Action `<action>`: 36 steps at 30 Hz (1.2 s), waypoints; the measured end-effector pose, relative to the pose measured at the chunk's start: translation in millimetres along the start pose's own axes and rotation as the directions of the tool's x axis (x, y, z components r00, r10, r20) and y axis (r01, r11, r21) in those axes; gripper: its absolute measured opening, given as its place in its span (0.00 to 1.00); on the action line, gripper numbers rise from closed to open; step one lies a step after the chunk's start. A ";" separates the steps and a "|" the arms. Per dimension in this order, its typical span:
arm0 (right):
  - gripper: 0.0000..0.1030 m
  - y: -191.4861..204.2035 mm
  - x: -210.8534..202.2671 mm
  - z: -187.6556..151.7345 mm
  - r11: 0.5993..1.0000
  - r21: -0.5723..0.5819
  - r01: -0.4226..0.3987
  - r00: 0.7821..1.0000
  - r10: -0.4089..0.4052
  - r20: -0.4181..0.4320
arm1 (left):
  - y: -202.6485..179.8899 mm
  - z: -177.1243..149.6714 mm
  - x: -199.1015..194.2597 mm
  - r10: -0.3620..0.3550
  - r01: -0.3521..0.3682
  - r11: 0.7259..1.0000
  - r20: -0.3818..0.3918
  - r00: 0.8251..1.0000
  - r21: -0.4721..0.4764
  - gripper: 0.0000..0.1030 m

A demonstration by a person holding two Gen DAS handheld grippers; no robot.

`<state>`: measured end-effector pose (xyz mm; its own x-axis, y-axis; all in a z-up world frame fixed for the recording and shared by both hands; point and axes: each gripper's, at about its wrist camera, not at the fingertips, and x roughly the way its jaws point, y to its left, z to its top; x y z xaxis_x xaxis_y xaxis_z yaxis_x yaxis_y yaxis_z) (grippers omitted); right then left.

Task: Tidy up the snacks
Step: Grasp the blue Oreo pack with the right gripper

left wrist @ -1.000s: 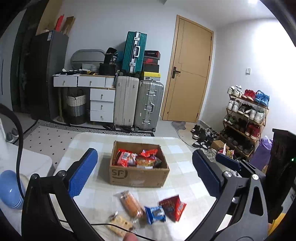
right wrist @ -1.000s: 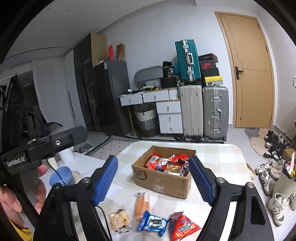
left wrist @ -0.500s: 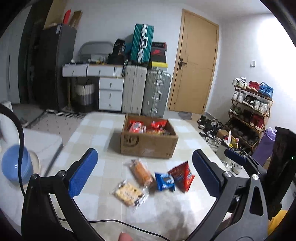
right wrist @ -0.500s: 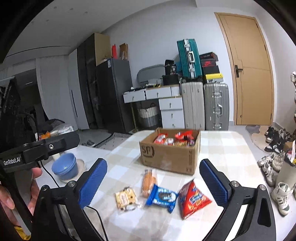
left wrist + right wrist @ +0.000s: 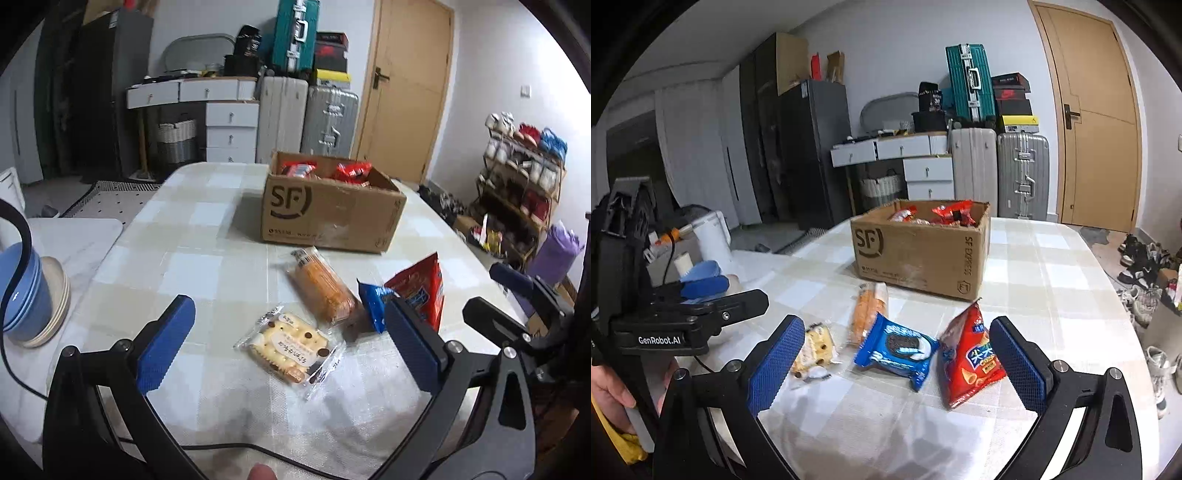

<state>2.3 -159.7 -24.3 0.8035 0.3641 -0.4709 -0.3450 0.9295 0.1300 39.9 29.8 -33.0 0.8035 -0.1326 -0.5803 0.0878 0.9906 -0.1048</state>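
Note:
An open SF cardboard box (image 5: 332,212) (image 5: 919,254) with several red snack packs stands mid-table. In front of it lie a clear pack of pale crackers (image 5: 290,347) (image 5: 814,350), an orange biscuit pack (image 5: 321,286) (image 5: 868,310), a blue Oreo pack (image 5: 897,349) (image 5: 373,304) and a red chips bag (image 5: 969,354) (image 5: 421,288). My left gripper (image 5: 290,349) is open low over the cracker pack. My right gripper (image 5: 897,363) is open, its pads on either side of the Oreo pack and chips bag. The left gripper's body (image 5: 683,321) shows in the right wrist view.
The table (image 5: 192,236) has a checked cloth. A side surface at left holds stacked blue bowls and plates (image 5: 26,295). A black cable (image 5: 236,448) crosses the near table edge. Suitcases, drawers and a door stand behind; a shoe rack (image 5: 524,177) stands at right.
Both grippers have dropped lower and moved forward toward the loose snacks, which now look larger and nearer. Both stayed open. The snacks and box have not moved.

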 end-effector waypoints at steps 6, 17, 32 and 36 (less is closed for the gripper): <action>0.99 -3.9 10.1 2.3 0.998 0.047 -0.046 0.999 0.047 -0.025 | -0.2 -0.8 22.0 -0.004 0.001 0.999 -0.079 0.997 -0.045 0.99; 0.99 2.5 69.8 3.0 0.992 0.102 -0.077 0.975 0.096 -0.202 | 22.6 -5.5 23.3 0.024 -0.038 0.992 -0.110 0.994 -0.124 0.99; 0.71 -12.3 139.8 -13.4 0.989 0.146 -0.020 0.920 0.075 -0.384 | 39.7 -15.0 79.7 -0.021 -0.048 0.972 -0.289 0.957 -0.229 0.99; 0.55 -9.6 144.7 -14.5 0.992 0.126 -0.031 0.913 0.079 -0.399 | 42.8 -20.8 90.9 -0.061 -0.035 0.958 -0.323 0.944 -0.283 0.99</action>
<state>114.8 -116.8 -106.3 0.5127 0.3833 -0.7682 -0.3062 0.9176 0.2534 104.5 59.5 -107.1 0.5634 -0.1967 -0.8024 -0.1103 0.9446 -0.3090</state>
